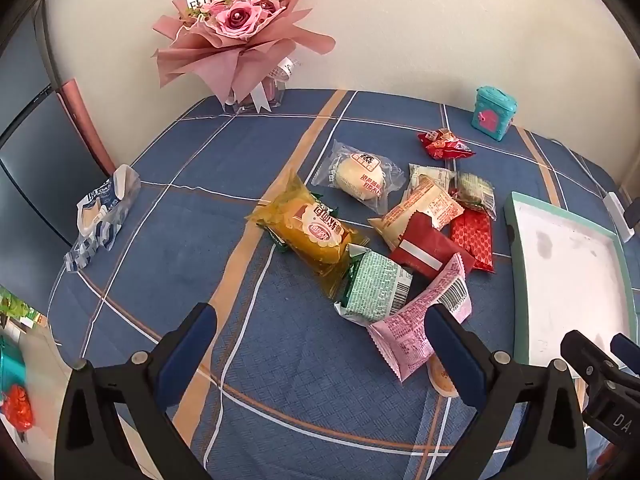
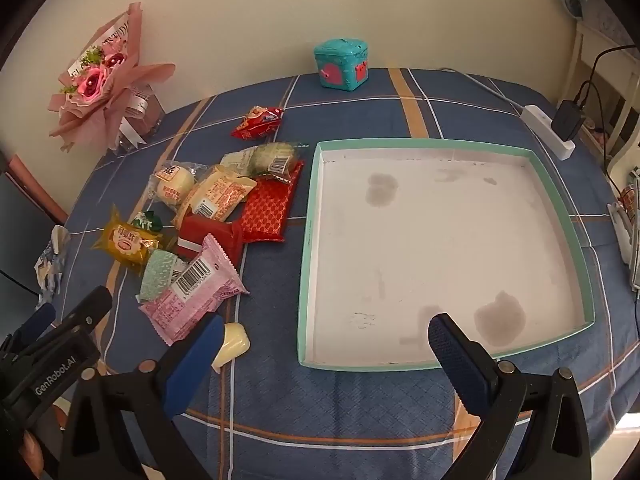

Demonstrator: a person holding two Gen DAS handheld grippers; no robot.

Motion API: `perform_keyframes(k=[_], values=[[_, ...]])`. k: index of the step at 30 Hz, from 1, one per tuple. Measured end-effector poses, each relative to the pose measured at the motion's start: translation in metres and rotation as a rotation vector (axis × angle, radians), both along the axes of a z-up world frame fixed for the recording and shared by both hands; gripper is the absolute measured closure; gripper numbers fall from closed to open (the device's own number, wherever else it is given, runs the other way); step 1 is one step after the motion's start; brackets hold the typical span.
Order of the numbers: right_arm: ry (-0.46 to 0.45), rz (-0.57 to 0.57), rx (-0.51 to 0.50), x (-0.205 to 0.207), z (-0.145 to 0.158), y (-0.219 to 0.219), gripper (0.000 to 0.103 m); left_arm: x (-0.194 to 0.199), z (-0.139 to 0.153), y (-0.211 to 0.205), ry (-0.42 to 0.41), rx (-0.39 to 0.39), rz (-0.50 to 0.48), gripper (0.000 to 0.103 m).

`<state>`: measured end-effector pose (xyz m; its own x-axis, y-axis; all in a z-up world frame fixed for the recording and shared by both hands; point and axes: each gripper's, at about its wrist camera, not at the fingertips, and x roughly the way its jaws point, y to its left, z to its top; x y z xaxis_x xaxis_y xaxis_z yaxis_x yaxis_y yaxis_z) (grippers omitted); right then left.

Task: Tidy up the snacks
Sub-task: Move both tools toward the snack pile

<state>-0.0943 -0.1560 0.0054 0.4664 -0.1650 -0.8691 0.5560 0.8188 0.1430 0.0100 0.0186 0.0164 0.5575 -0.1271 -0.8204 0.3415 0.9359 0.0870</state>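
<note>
Several wrapped snacks lie in a pile on the blue plaid tablecloth: a pink packet (image 1: 416, 332) (image 2: 192, 296), a green packet (image 1: 376, 288), a yellow cake packet (image 1: 316, 232) (image 2: 128, 242), dark red (image 1: 424, 248) and patterned red (image 2: 272, 208) packets, a white bun (image 1: 360, 178). An empty white tray with a teal rim (image 2: 316, 208) (image 1: 516, 248) lies to their right. My left gripper (image 1: 320, 332) is open and empty, just before the pile. My right gripper (image 2: 326, 340) is open and empty over the tray's near edge.
A pink bouquet (image 1: 240, 36) stands at the back left. A teal toy box (image 2: 342, 64) stands at the back. A red snack (image 2: 258, 120) lies apart. A crumpled wrapper (image 1: 104, 216) lies at the left edge. A power strip with charger (image 2: 560, 132) lies at right.
</note>
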Motion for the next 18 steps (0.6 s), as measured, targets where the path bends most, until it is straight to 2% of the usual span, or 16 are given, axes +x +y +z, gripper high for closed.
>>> perform_keyframes(k=[4, 13, 18], values=[[-0.029, -0.001, 0.007, 0.0002, 0.0025, 0.0015, 0.000, -0.0011, 0.0004, -0.0018, -0.004, 0.001, -0.012, 0.000], [0.038, -0.007, -0.007, -0.0010, -0.0033, -0.0022, 0.000, -0.0025, -0.0008, -0.0035, -0.007, 0.010, -0.023, 0.000], [0.035, -0.005, -0.014, -0.0010, -0.0027, -0.0015, 0.000, 0.0006, -0.0051, -0.0020, 0.016, 0.021, -0.006, 0.000]])
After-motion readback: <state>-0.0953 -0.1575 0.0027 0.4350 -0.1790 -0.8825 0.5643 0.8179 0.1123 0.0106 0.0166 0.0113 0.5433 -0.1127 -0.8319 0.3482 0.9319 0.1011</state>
